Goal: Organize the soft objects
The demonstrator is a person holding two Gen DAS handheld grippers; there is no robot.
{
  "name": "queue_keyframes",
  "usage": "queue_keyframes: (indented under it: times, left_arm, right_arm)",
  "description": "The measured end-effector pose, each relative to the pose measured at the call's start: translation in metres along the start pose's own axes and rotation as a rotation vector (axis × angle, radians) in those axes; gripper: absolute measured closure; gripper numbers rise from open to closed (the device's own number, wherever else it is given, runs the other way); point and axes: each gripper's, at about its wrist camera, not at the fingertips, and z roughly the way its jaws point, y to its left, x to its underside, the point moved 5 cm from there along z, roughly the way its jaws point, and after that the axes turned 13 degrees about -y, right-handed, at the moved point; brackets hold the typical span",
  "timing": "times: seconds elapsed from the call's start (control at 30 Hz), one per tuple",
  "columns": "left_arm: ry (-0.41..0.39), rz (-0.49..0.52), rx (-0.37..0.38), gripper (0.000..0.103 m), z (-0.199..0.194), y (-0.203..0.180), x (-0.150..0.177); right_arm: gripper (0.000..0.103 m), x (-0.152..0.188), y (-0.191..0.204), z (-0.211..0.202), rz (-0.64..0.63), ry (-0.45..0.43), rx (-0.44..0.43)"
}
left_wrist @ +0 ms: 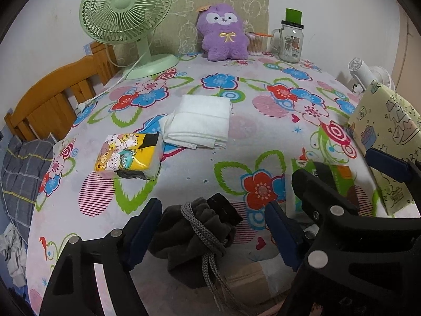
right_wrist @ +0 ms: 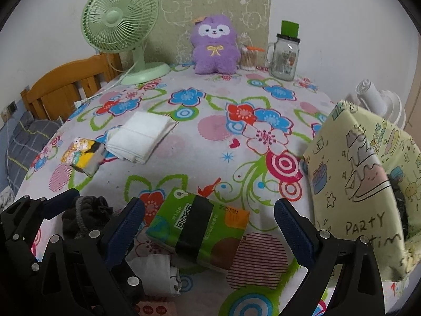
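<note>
My left gripper (left_wrist: 213,226) is open around a dark grey drawstring pouch (left_wrist: 194,239) at the table's front edge; the pads stand apart from it. My right gripper (right_wrist: 209,222) is open around a green tissue pack (right_wrist: 197,230), not touching it. A yellow cartoon tissue pack (left_wrist: 129,155) and a folded white towel (left_wrist: 200,121) lie mid-table. A purple plush (left_wrist: 223,34) sits at the back. A yellow-green fabric storage box (right_wrist: 360,184) stands at the right. The left gripper and the pouch (right_wrist: 86,214) also show in the right wrist view.
A green desk fan (left_wrist: 126,15) with its cord stands at the back left. A glass jar mug (left_wrist: 289,42) and a cotton swab jar (left_wrist: 255,43) stand at the back right. A wooden chair (left_wrist: 52,97) is to the left, a white fan (right_wrist: 379,100) behind the box.
</note>
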Motion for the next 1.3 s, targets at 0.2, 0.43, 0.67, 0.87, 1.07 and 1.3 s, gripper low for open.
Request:
queue_keyframes:
  times: [0.2, 0.43, 0.67, 0.87, 1.07, 1.3]
  left_arm:
    - [0.0, 0.02, -0.024, 0.022, 0.005, -0.001, 0.004]
    - [0.023, -0.019, -0.012, 0.018, 0.009, 0.01, 0.007]
    - [0.026, -0.051, 0.013, 0.029, 0.01, 0.013, 0.009]
    - [0.019, -0.037, 0.034, 0.041, 0.006, 0.007, 0.008]
    - [0.022, -0.027, 0.027, 0.043, 0.003, 0.002, 0.007]
    - [-0.015, -0.027, 0.032, 0.043, -0.01, -0.002, -0.001]
  right_arm:
    - [0.003, 0.006, 0.002, 0.011, 0.008, 0.044, -0.01]
    - [0.006, 0.007, 0.01, 0.016, 0.009, 0.048, -0.031]
    - [0.022, 0.008, 0.011, 0.021, 0.016, 0.066, -0.031]
    - [0.024, 0.008, 0.011, 0.017, 0.012, 0.063, -0.027]
    - [0.024, 0.006, 0.008, 0.009, 0.016, 0.047, -0.025]
    - [0.024, -0.002, 0.003, -0.007, 0.025, 0.01, -0.02]
